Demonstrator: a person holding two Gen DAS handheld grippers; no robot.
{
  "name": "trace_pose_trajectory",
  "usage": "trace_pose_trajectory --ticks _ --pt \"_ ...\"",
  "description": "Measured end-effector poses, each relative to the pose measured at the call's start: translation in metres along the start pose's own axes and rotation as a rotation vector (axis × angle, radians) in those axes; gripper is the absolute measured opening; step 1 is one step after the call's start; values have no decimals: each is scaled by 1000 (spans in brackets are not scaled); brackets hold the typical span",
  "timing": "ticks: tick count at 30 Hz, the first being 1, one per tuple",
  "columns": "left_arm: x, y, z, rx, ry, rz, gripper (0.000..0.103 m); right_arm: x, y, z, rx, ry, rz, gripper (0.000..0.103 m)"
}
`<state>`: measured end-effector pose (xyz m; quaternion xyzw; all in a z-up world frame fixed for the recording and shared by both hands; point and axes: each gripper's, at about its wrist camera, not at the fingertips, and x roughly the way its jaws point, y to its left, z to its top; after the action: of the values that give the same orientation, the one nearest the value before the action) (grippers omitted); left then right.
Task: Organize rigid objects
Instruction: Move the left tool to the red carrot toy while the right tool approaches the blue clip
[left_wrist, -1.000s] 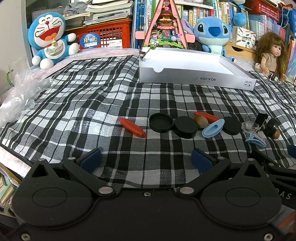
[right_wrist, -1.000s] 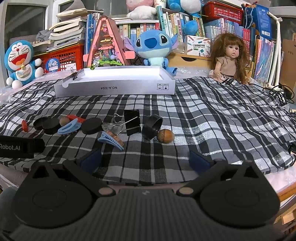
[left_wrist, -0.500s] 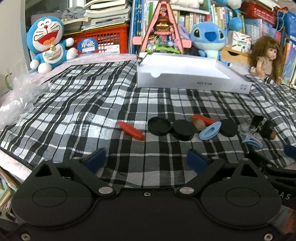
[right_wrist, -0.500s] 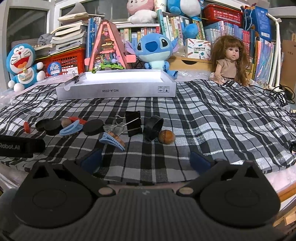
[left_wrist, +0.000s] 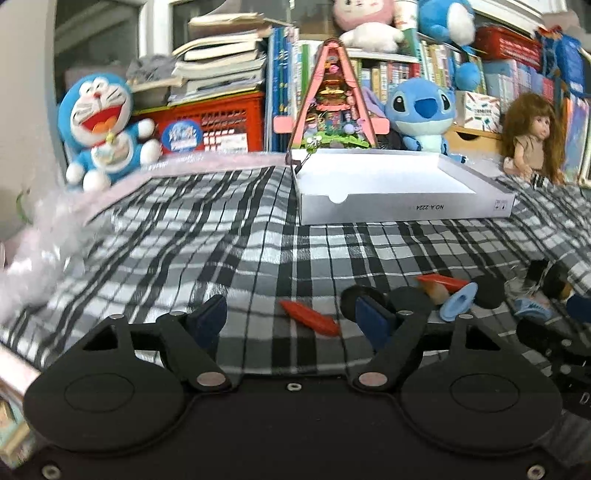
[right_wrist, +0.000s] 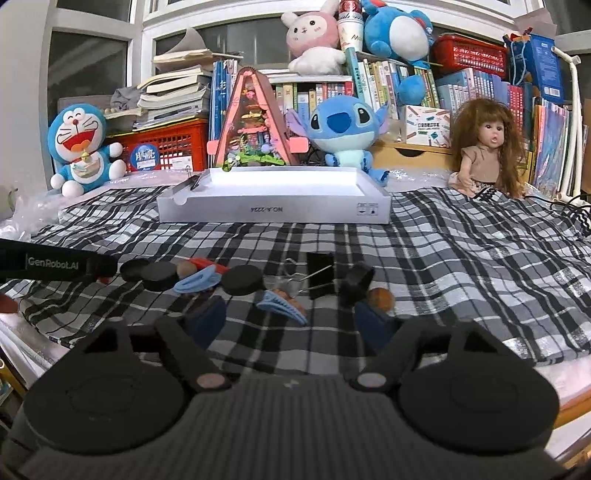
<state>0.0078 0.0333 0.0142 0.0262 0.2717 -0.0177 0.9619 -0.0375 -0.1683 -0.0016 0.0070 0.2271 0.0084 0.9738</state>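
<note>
Small objects lie in a row on the checked cloth: a red piece (left_wrist: 310, 317), black discs (right_wrist: 242, 279), a blue hair clip (right_wrist: 195, 282), a black binder clip (right_wrist: 319, 273), a black ring (right_wrist: 356, 282) and a brown nut (right_wrist: 380, 299). A white box (left_wrist: 388, 192) stands open behind them. My left gripper (left_wrist: 291, 321) hovers in front of the red piece, jaws closing, nothing between the pads. My right gripper (right_wrist: 291, 321) hovers in front of a second blue clip (right_wrist: 282, 306), jaws closing, holding nothing.
Plush toys (right_wrist: 79, 147), a doll (right_wrist: 487, 147), a red crate (right_wrist: 166, 147) and books line the back. Crumpled clear plastic (left_wrist: 40, 240) lies at the left edge. The left gripper's body (right_wrist: 55, 262) reaches in at the left of the right wrist view.
Both grippers' jaws have narrowed. The left gripper has tilted up and shifted, so the red piece now sits between its fingers in view. The objects have not moved.
</note>
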Motion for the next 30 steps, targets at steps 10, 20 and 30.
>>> trace_pose_trajectory --ticks 10,20,30 --pt "15 1 -10 97 -58 -84 71 5 5 2 64 -19 -83 70" --pt "0 -4 -20 53 -7 -156 38 9 8 -2 44 14 -82 46" --pt "-14 -12 -26 55 -4 -161 39 9 -17 -3 41 40 -127 47"
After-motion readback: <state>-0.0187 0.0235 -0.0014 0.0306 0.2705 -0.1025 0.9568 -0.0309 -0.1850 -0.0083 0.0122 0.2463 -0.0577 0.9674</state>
